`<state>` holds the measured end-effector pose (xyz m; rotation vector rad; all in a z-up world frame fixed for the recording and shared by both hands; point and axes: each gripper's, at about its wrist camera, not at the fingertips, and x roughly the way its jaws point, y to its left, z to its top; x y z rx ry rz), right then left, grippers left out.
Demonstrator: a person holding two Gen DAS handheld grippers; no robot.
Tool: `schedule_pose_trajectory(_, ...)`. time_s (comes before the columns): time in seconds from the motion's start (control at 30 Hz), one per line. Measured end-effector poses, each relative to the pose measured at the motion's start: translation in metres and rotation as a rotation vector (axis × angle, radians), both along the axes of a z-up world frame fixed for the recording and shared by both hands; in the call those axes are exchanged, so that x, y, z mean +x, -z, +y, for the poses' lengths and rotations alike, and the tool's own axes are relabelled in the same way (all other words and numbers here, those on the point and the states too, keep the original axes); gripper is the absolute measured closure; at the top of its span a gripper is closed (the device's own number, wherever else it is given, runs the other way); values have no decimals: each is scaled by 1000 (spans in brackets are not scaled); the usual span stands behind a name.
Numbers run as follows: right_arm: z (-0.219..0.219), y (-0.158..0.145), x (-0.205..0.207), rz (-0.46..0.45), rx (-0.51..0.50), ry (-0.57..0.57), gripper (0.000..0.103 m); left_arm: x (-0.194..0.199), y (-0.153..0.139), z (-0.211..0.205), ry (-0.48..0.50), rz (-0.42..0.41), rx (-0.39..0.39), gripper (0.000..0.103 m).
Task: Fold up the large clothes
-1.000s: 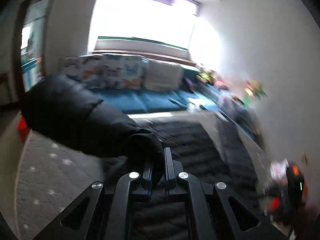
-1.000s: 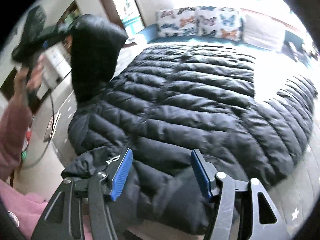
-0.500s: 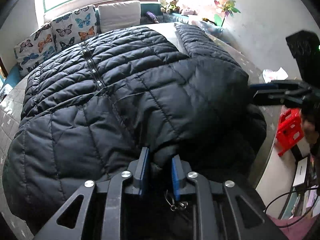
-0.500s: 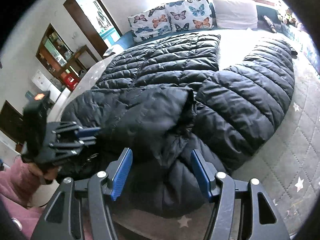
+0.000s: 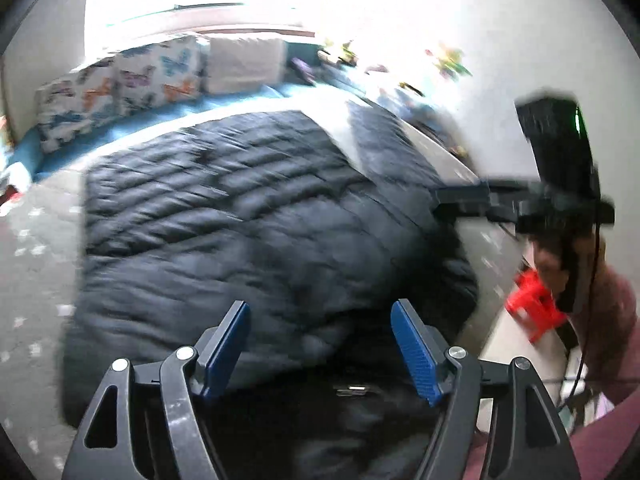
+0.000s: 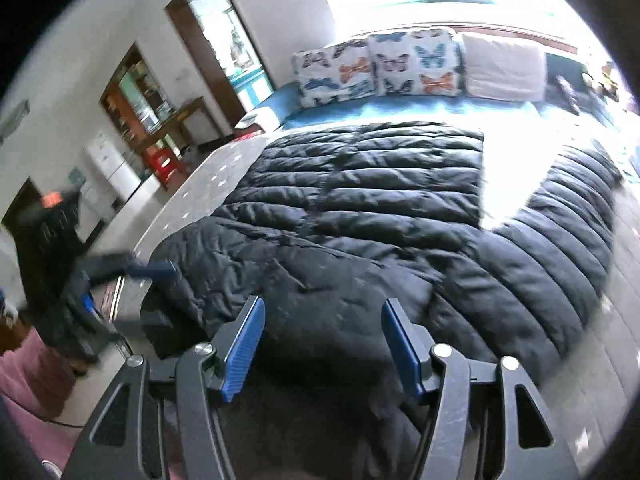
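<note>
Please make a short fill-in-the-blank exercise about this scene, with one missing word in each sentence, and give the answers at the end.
1. The black quilted puffer jacket lies spread on a ___.
2. The two patterned cushions by the window are printed with ___.
3. The pads on the fingers of the left gripper are ___ in colour.
4. The right gripper holds ___ between its fingers.

Answers: bed; butterflies; blue; nothing

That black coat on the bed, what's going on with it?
A person in a pink sleeve is folding the coat, with a hand-held claw in each hand. One sleeve part lies folded over the coat's near end. The left claw is opening with nothing pinched between its pads; the right claw hangs open above the near edge, holding nothing. The other sleeve lies spread out.
</note>
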<state>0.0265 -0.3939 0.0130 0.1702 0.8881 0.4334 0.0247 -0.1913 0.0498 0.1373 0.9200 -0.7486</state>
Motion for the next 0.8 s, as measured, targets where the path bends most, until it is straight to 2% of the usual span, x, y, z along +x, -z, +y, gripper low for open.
schedule_pose_trajectory(0.13, 22, 16, 19, 16, -79, -47, 37, 31, 2, 54, -157, 0, 28, 26)
schedule_pose_trajectory(0.2, 28, 32, 27, 47, -125, -51, 37, 48, 16, 81, -222, 22, 48, 26)
schedule_pose_trajectory(0.3, 28, 57, 33, 112, -192, -42, 37, 64, 46, 111, -287, 98, 58, 26)
schedule_pose_trajectory(0.43, 22, 78, 32, 167, -217, -43, 37, 64, 76, 125, -269, 156, 37, 26)
schedule_pose_trajectory(0.6, 21, 88, 33, 173, -238, -61, 37, 58, 103, 117, -247, 119, 87, 25)
schedule_pose_trajectory(0.73, 22, 80, 30, 159, -260, -61, 37, 62, 96, 105, -254, 140, 162, 25)
schedule_pose_trajectory(0.8, 22, 66, 24, 125, -272, -55, 37, 61, 81, 98, -255, 133, 173, 25)
